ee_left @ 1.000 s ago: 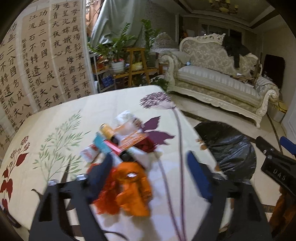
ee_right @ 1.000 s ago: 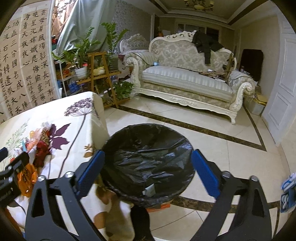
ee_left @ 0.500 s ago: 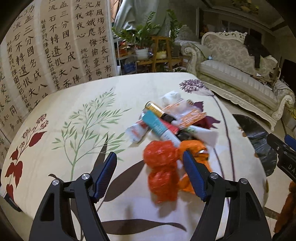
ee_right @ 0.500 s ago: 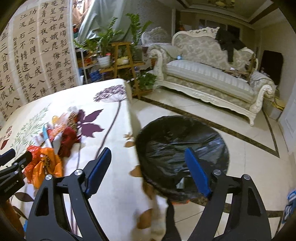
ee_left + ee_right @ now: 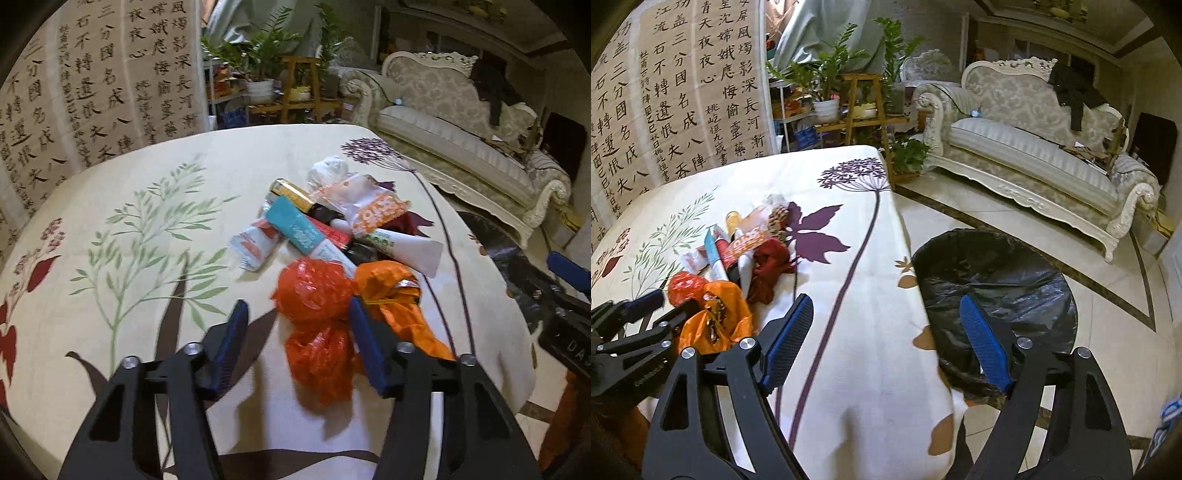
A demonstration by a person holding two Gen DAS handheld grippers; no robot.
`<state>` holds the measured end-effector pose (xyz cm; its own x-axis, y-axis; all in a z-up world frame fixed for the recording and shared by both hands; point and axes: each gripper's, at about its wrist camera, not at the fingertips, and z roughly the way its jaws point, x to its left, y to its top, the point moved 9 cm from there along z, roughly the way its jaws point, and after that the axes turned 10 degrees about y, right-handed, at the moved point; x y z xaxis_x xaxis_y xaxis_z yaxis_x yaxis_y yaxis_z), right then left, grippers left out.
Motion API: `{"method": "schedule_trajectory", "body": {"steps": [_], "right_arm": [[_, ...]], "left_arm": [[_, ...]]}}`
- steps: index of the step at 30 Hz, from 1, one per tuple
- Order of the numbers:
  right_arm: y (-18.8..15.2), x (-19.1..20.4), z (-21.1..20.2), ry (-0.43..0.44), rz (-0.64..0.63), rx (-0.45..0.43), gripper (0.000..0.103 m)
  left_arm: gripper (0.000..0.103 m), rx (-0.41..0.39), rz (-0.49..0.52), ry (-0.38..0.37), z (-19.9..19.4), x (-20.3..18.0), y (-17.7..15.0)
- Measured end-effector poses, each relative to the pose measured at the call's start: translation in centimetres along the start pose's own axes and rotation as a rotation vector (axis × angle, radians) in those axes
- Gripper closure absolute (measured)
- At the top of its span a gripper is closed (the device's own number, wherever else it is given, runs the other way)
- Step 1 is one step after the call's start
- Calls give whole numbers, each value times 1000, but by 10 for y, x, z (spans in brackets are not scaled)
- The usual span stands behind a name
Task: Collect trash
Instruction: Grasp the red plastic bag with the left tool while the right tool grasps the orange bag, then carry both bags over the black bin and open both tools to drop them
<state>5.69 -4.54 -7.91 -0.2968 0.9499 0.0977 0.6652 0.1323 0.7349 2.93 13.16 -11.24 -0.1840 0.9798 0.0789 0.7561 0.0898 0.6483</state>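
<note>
Left gripper [image 5: 297, 332] is closing in with jaws spread, now straddling the red crumpled bag [image 5: 314, 295] at the near edge of the trash pile on the flowered table [image 5: 129, 258], where a second ago it sat wider, so a pickup looks imminent. Right gripper [image 5: 886, 339] is hanging apart and empty; only its view is showing the black-lined bin [image 5: 997, 277] fully, waiting beside the table.
</note>
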Motion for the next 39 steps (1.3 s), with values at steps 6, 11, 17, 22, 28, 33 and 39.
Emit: {"method": "schedule_trajectory", "body": {"steps": [6,11,17,22,28,33,39], "right_arm": [[0,17,0,18,-22,8,24],[1,38,-2,60,-39,8,24],[1,73,-2,105,-93,14,27],[-5,100,4,140,-125,41,35],[-20,120,16,179,-151,100,54],[-28,120,21,200,-137,128,79],[-26,116,7,209,-140,97,83]], "left_arm": [[69,-17,6,-1,-6,-1,-2],[69,-26,-21,29,-12,19,-1],[69,-53,-35,117,-21,53,-1],[69,-50,-72,155,-22,83,-3],[69,-43,-98,170,-20,99,-7],[69,-42,-100,154,-22,94,-10],[69,-55,-99,132,-27,83,-9]]}}
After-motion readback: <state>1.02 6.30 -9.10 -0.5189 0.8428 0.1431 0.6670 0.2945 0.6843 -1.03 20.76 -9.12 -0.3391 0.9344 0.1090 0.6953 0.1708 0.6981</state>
